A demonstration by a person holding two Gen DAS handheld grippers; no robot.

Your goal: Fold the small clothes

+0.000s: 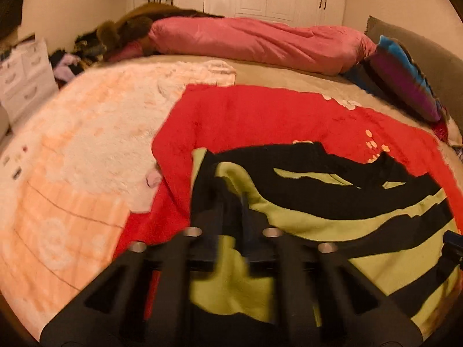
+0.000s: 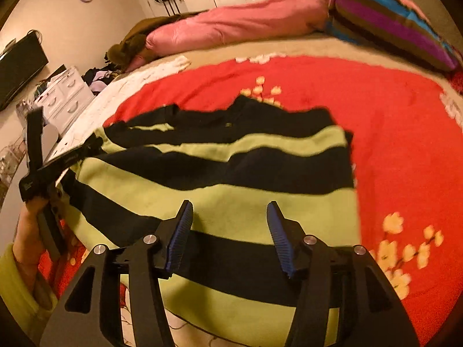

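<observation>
The left gripper [image 1: 231,199] is pinched shut on the left edge of the striped sweater [image 2: 231,179], the right gripper [image 2: 230,219] gapes wide above its hem, and the sweater lies on the red blanket [image 2: 390,133].

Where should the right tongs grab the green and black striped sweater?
Take the striped sweater by its near hem, on the right side, coming in low from the front. The fabric lies flat on the red blanket, its edge nearest the open right tongs; the left tongs already pinch the left side.

red blanket [image 2: 405,150] open, pillow [image 2: 390,26] beyond
</observation>
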